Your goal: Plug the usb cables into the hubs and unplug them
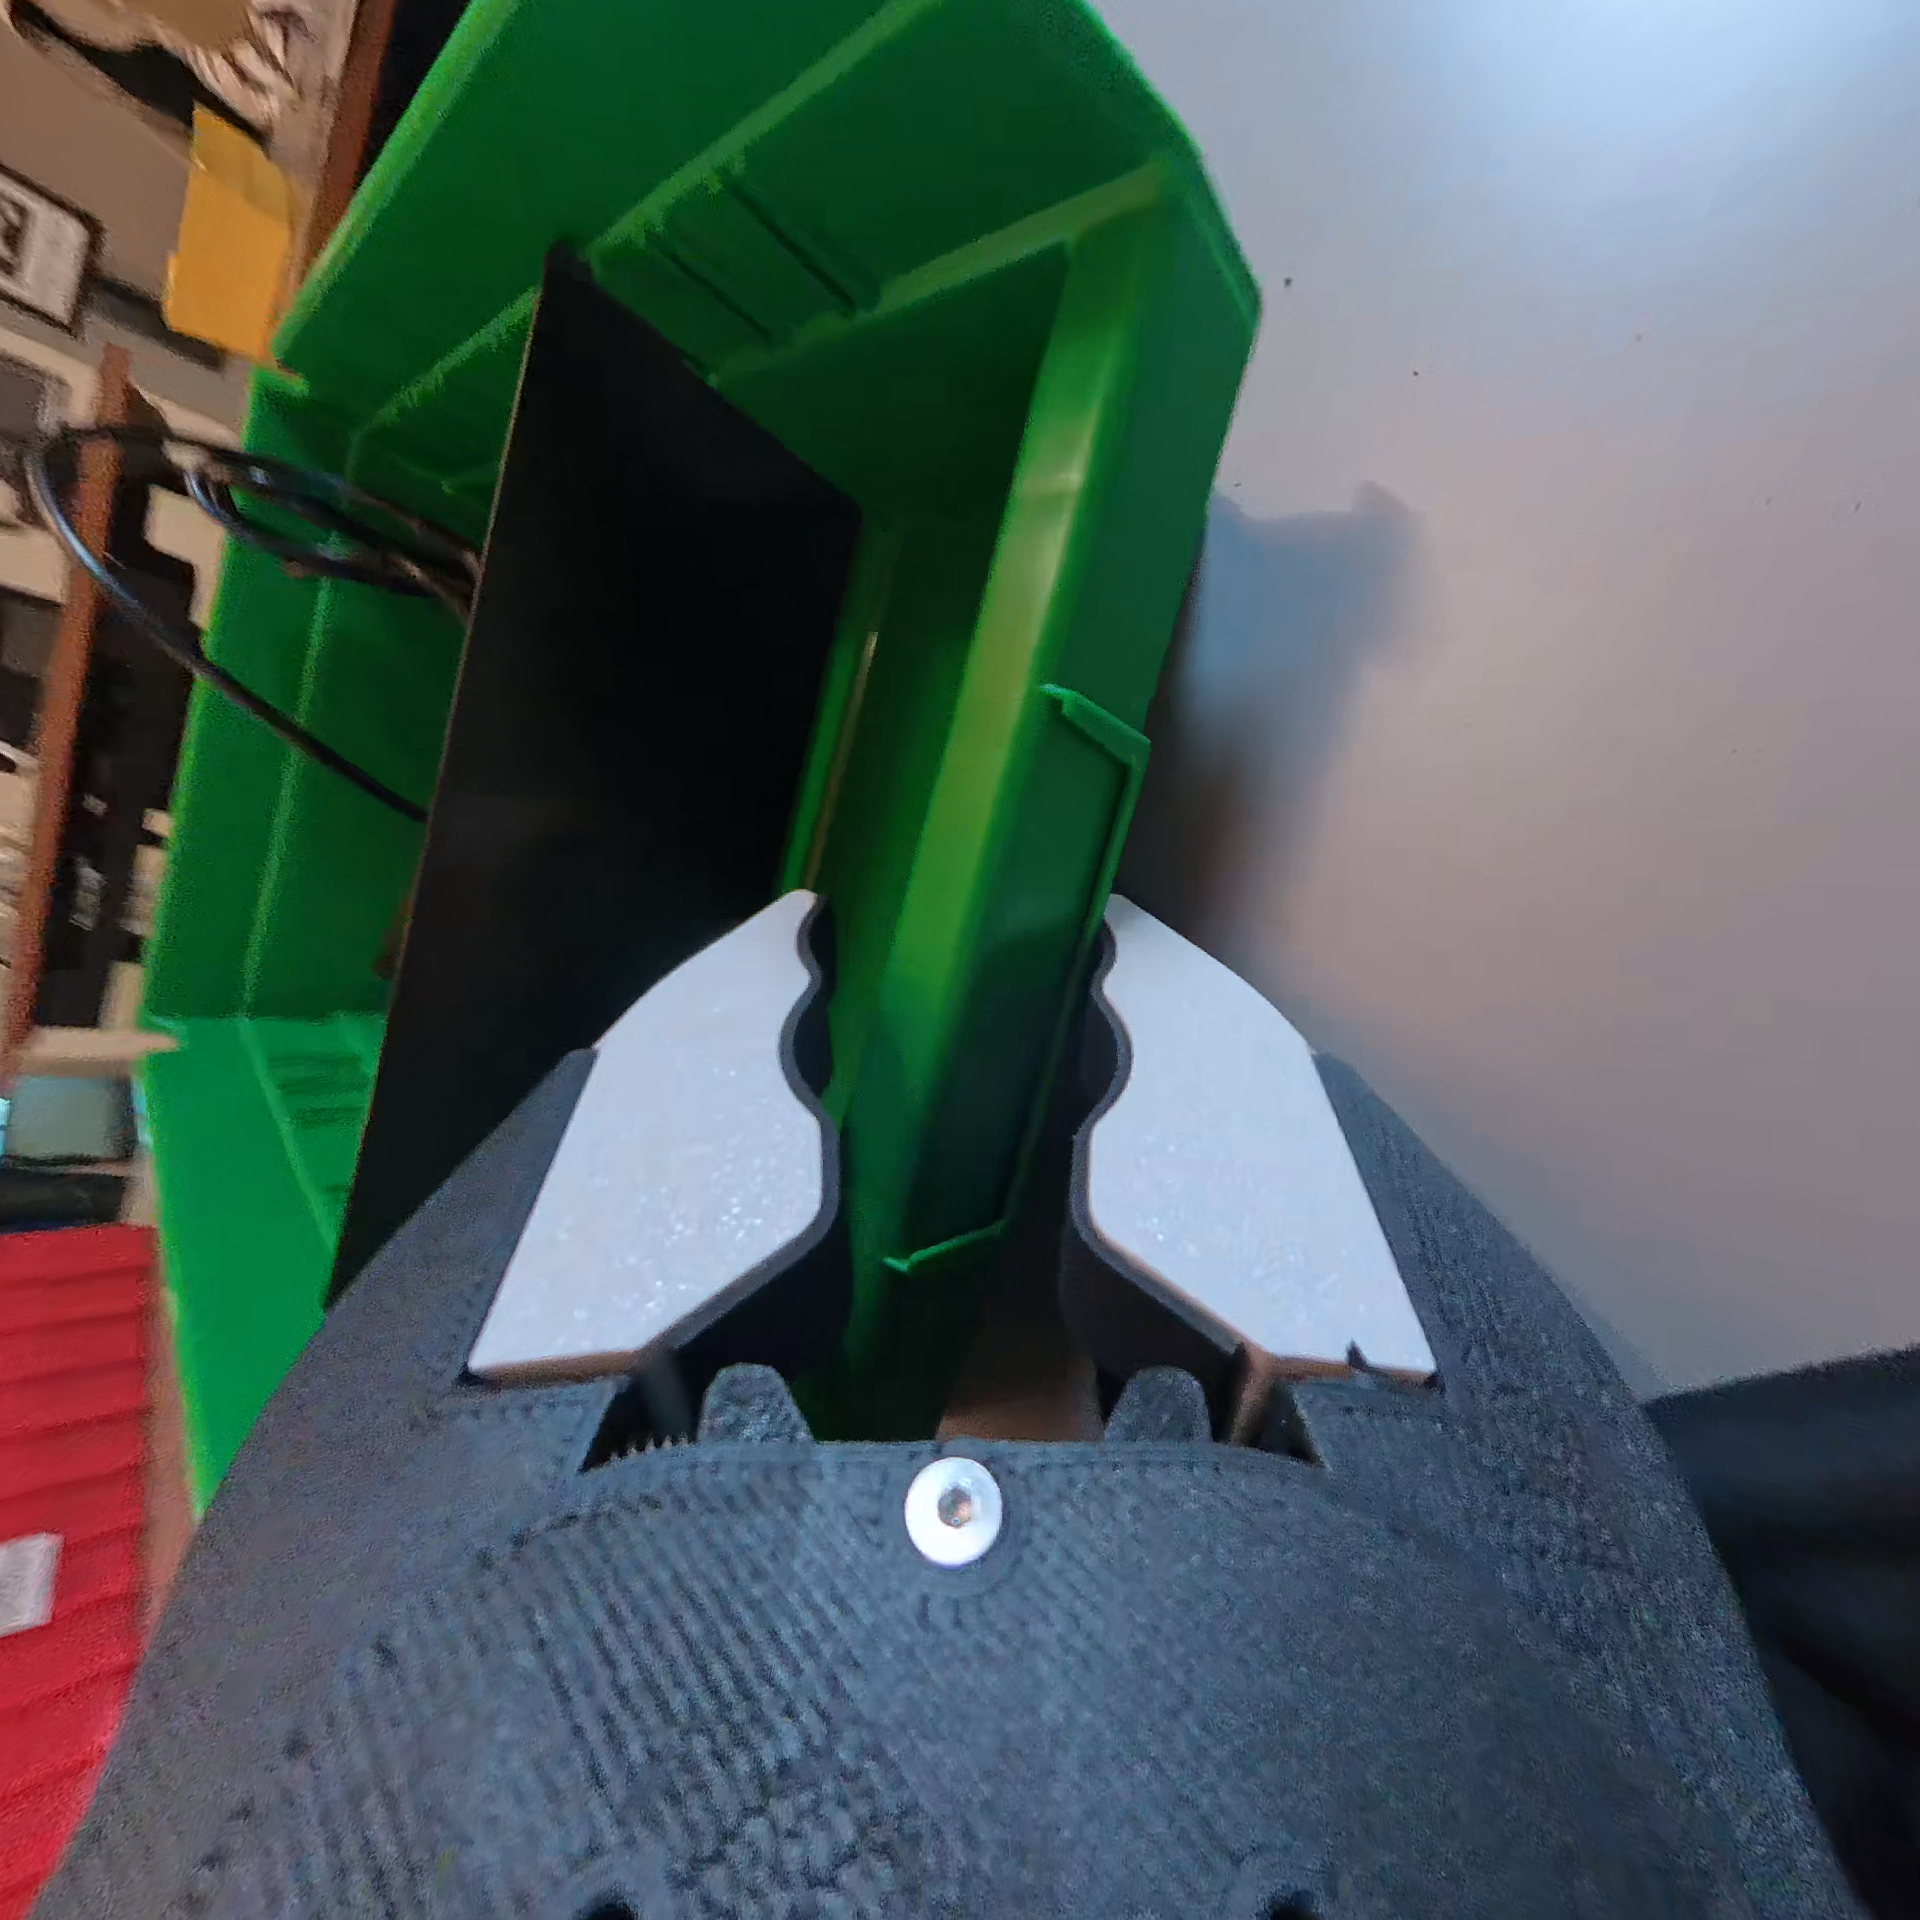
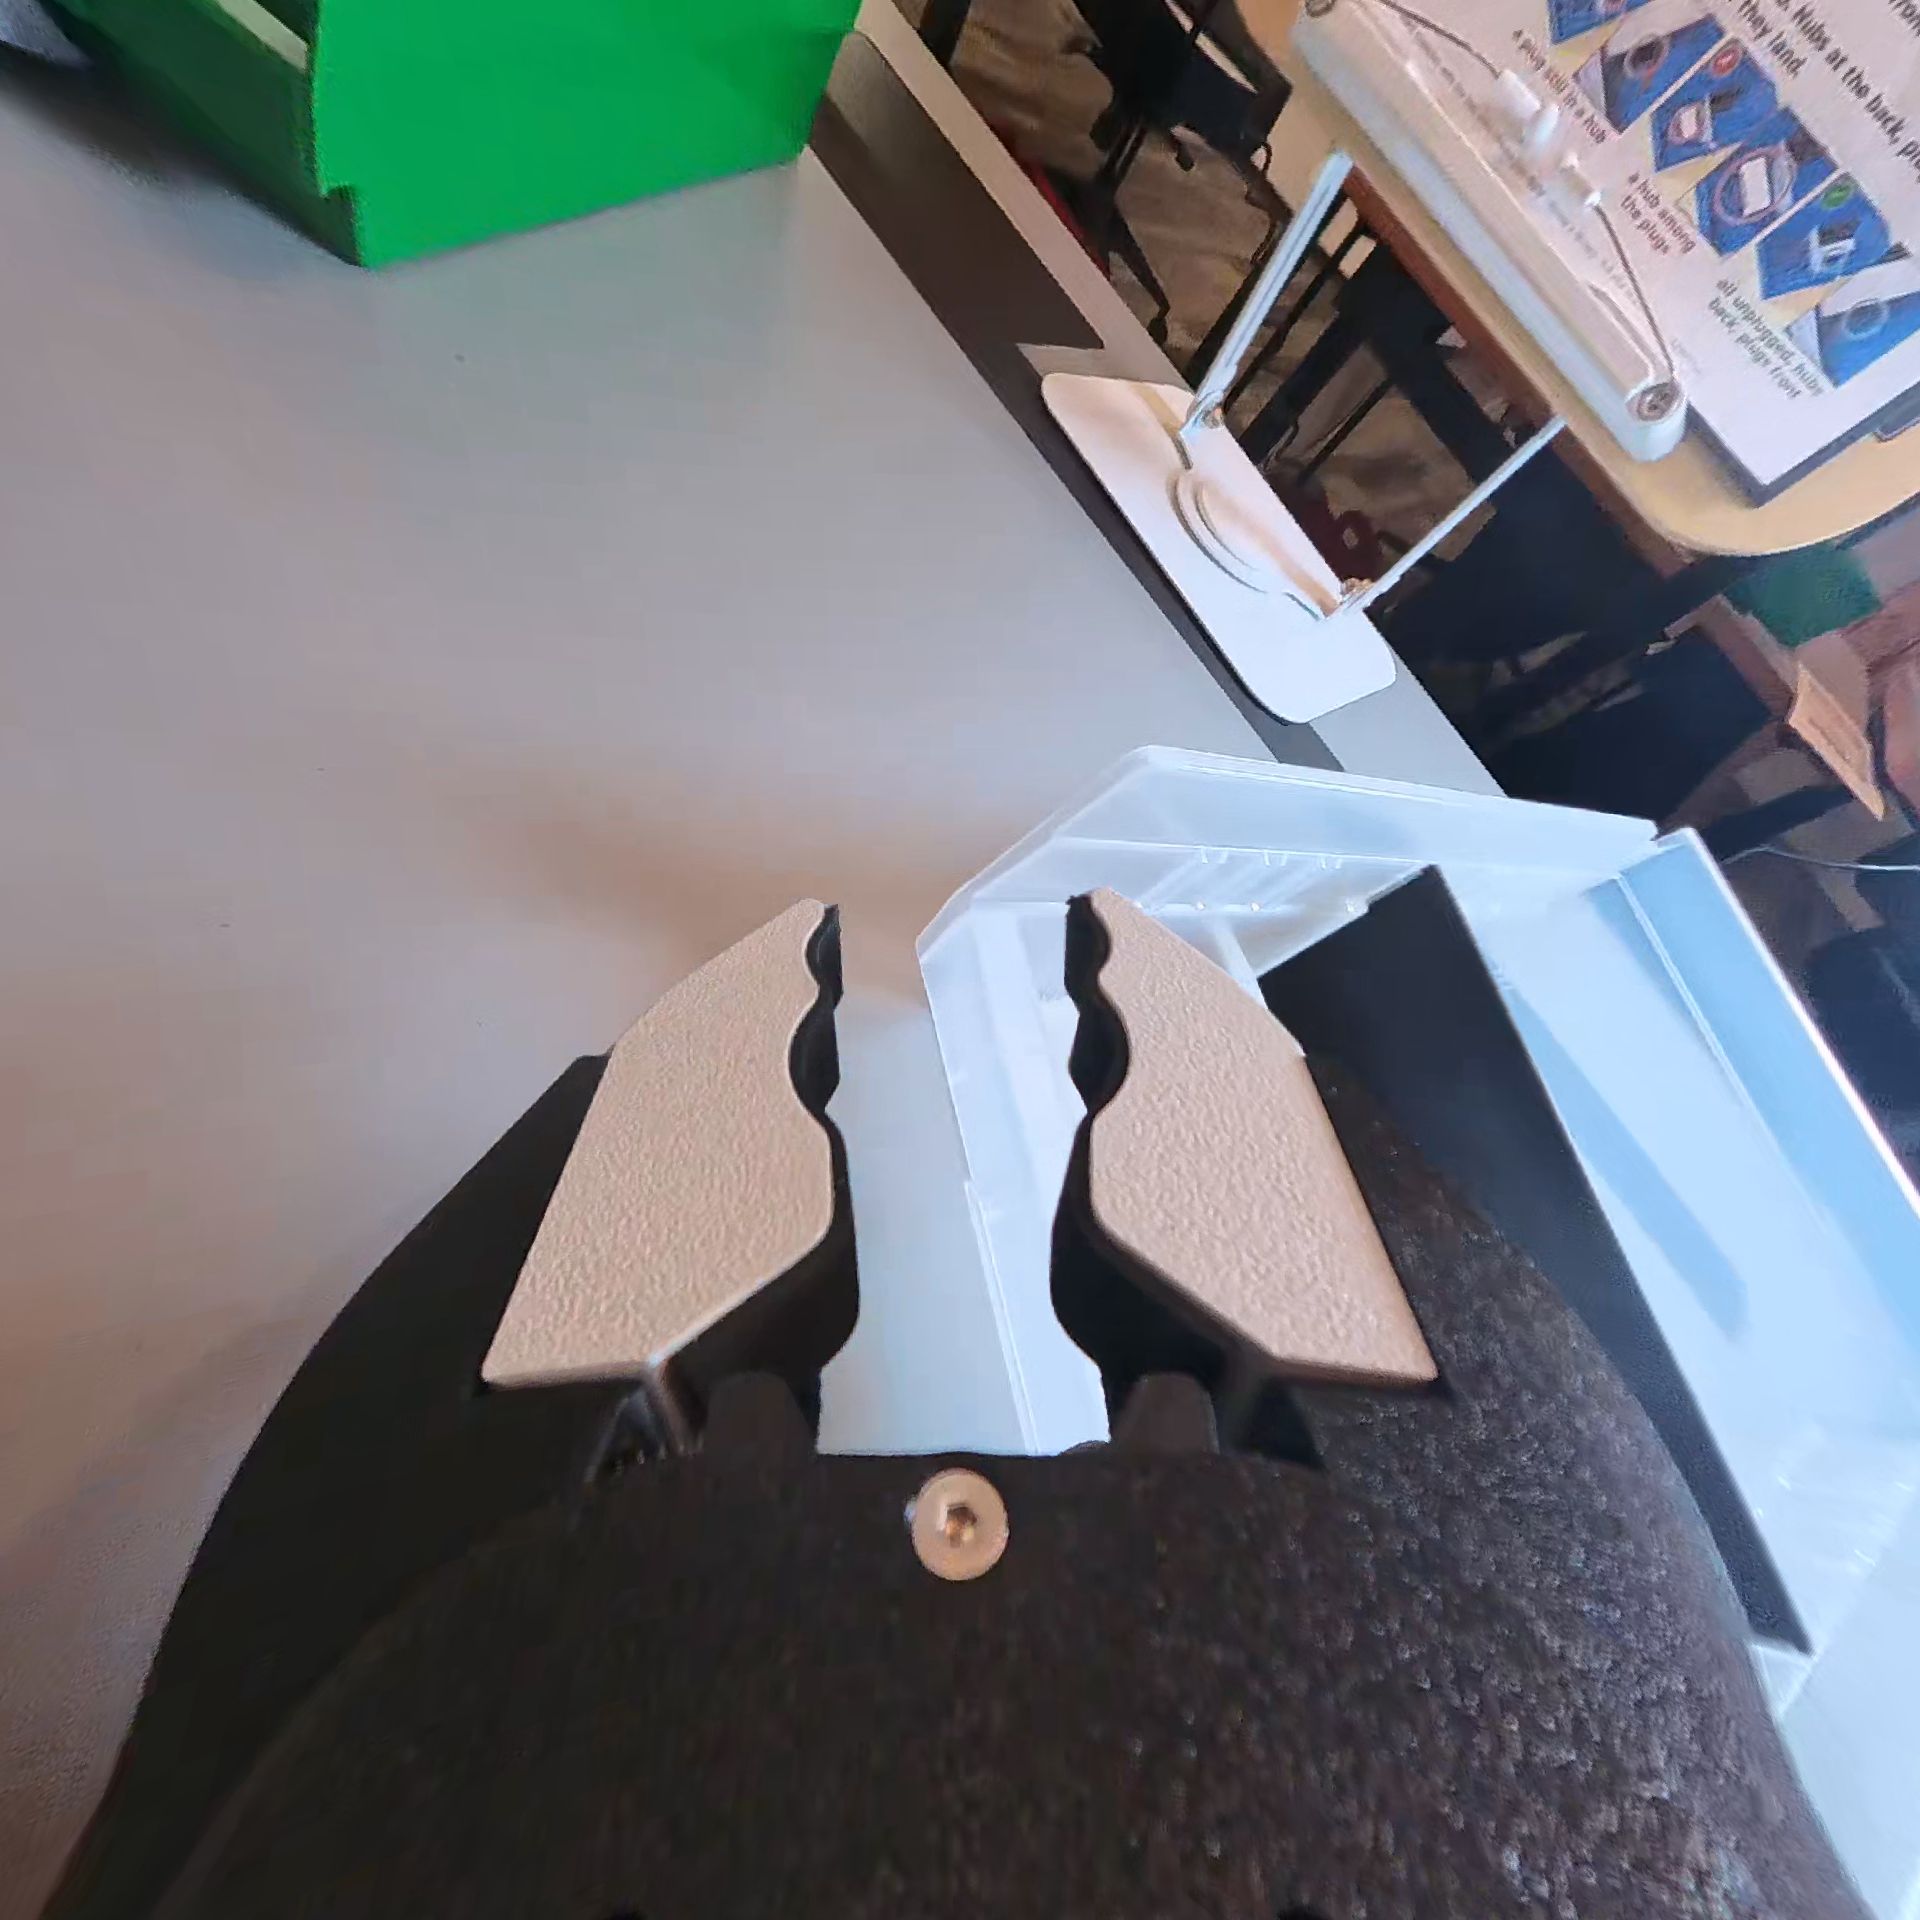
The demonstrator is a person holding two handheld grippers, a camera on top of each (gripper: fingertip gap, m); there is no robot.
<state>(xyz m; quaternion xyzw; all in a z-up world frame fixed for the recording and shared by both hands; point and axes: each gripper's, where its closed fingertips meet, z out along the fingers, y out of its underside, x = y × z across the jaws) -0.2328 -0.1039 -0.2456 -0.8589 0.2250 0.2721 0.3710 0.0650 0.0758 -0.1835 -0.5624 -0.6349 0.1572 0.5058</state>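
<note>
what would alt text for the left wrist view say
The left gripper straddles one wall of a green bin standing on a grey table, one of its fingers on each side. A black panel sits inside the bin, black cables looping past its left edge.

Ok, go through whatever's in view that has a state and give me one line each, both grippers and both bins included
Left gripper: fingers either side of the green bin's wall; contact unclear.
Green bin: tilted, black insert inside, black cable looped beside it.
Right gripper: open, straddling the white bin's corner wall, gap visible.
White bin: on the table, dark insert inside.
Desk lamp: standing at the table edge; lit or not, cannot tell.
</note>
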